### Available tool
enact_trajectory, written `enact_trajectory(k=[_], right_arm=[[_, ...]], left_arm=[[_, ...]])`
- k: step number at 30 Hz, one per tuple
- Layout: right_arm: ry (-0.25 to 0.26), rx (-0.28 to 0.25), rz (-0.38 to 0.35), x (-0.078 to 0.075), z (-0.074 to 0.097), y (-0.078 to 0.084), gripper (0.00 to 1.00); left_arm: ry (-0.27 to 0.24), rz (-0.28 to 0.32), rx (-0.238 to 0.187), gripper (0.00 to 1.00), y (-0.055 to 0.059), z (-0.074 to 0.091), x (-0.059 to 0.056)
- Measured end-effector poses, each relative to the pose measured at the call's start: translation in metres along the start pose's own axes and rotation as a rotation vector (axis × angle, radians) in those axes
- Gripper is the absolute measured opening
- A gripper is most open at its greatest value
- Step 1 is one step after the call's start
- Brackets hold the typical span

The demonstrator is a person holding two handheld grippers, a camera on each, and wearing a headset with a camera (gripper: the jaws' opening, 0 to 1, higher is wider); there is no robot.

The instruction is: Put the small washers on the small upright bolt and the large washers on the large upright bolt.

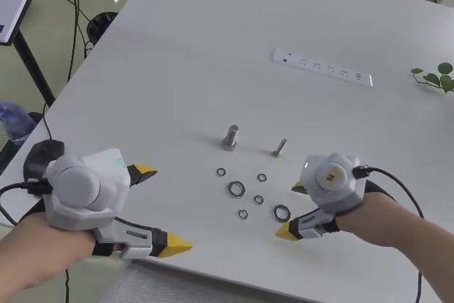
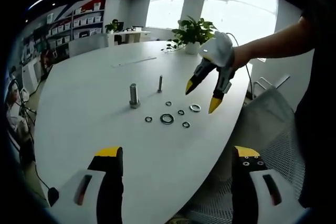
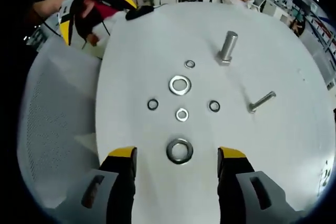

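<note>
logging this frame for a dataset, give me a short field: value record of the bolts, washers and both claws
surface: white table, power strip at the far side
bolts: large bolt and small bolt, both upright, nothing on them
large washers: two, flat on the table
small washers: four, loose around the large ones
left claw: open, empty, off to the side of the washers
right claw: open, one large washer lies between its jaw tips, not gripped
progress: no washer on either bolt yet

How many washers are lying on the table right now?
6, none apparently hidden. Large washer mid-cluster; second large washer by the right gripper. Far-left small washer, far-right small washer, centre small washer, nearest small washer.
</note>
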State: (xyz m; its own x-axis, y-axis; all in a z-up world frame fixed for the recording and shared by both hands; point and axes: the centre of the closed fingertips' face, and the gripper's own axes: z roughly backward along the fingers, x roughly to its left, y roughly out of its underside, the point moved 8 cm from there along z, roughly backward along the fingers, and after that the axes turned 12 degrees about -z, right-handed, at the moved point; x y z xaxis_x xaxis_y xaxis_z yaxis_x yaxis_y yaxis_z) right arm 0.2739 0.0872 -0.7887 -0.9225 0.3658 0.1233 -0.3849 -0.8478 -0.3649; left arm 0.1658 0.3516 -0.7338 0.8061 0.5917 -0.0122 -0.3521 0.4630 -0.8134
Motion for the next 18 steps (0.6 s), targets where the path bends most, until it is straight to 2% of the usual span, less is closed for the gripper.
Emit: enact_trajectory(k=[6, 18], right_arm=[[0.034, 0.066, 0.047, -0.004, -0.007, 0.003, 0.57], [0.030, 0.097, 0.060, -0.004, -0.014, 0.005, 0.56]], left_arm=[[0.005, -0.006, 0.003, 0.85, 0.001, 0.003, 0.001], [0.011, -0.003, 0.009, 0.82, 0.002, 0.005, 0.002]])
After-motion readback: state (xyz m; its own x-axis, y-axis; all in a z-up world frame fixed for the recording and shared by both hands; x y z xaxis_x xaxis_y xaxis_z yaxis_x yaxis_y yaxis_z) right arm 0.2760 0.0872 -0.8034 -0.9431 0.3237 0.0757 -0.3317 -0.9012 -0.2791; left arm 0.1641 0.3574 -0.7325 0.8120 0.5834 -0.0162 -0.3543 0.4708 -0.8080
